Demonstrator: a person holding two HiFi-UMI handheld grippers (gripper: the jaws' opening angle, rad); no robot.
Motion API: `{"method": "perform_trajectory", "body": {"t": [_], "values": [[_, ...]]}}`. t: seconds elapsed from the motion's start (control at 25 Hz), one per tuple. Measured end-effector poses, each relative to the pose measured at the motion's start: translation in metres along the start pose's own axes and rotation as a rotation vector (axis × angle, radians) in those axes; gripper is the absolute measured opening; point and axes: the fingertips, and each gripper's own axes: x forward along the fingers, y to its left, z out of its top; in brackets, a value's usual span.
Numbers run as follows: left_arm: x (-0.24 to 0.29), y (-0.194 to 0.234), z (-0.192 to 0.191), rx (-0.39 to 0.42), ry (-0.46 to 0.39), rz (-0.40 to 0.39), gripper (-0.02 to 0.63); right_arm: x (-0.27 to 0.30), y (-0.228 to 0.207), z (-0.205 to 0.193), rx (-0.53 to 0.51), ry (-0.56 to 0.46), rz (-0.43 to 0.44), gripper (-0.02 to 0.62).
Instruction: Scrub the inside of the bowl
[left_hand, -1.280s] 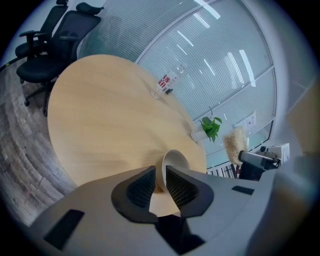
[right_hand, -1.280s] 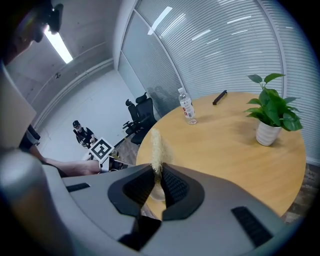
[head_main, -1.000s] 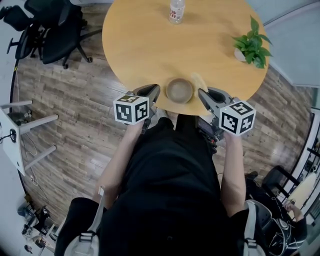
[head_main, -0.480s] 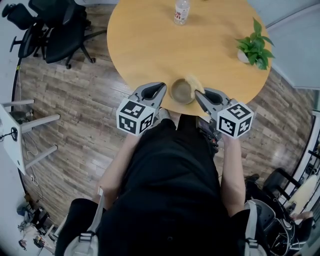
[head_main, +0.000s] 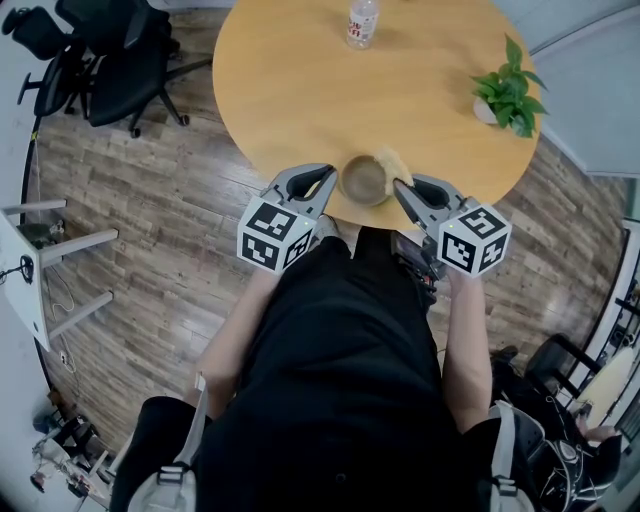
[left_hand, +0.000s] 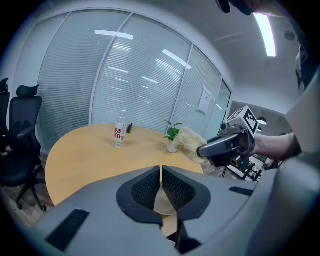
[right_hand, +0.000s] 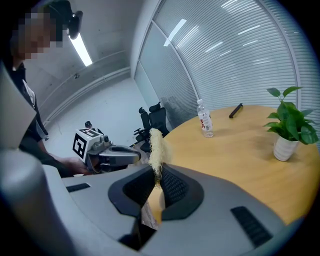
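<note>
Near edge: left gripper (left_hand: 161, 172) jaws have just been closing and now pinch the left rim of the small round tan bowl (head_main: 364, 180), which sits right at the near edge of the round wooden table (head_main: 300, 90). The right gripper (right_hand: 156, 174) clamps a pale fibrous loofah scrubber (right_hand: 155, 142) at the bowl's far-right rim. Open tabletop beyond. Clear plastic bottle (head_main: 361, 22) far, potted green plant (head_main: 508, 95) far right, both well apart.

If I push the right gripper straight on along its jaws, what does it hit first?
Probably the bowl. The right gripper points down toward it, and the scrubber it holds would touch first. How high it sits above the rim is unclear.
</note>
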Motion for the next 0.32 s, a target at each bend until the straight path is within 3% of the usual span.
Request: {"method": "perform_trajectory", "body": {"t": [0.32], "values": [[-0.0028,-0.0001,-0.0001,-0.004,-0.004,-0.002,0.025,0.0013,0.0053,-0.0012,-0.018,0.01,0.002,0.038]]}}
